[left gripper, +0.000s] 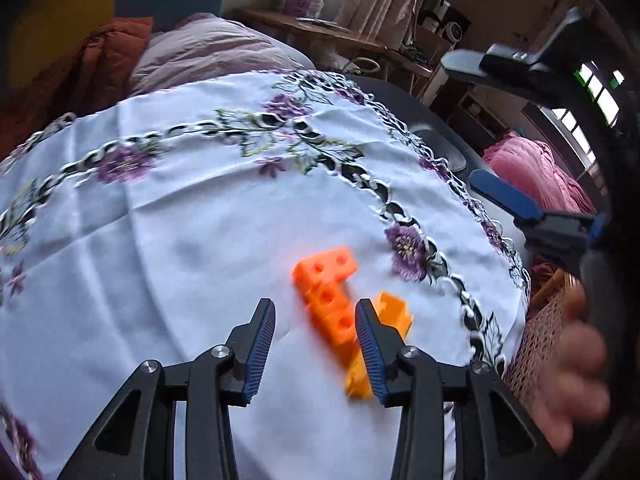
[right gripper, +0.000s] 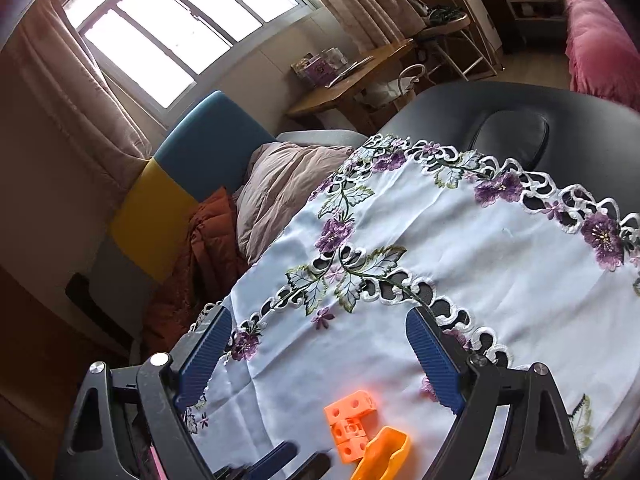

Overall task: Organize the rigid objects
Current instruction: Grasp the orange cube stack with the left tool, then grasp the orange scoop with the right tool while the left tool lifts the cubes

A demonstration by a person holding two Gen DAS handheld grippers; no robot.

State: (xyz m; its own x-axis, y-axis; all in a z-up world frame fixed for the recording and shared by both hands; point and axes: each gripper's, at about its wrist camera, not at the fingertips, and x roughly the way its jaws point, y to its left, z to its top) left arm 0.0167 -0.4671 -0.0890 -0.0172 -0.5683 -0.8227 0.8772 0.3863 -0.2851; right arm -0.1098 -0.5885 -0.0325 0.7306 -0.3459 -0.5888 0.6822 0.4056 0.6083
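My left gripper (left gripper: 316,322) points down at the white embroidered tablecloth (left gripper: 180,220) with its jaws partly open and nothing clamped: the orange L-shaped block (left gripper: 326,298) lies on the cloth just ahead, its lower end reaching in beside my right-hand blue pad (left gripper: 370,354), though motion blur keeps me from telling whether they touch. A lighter yellow-orange piece (left gripper: 394,314) lies against that block, partly hidden behind the same finger. My right gripper (right gripper: 320,352) hangs over the cloth with its jaws spread wide and empty, both pieces lying below and between its fingers.
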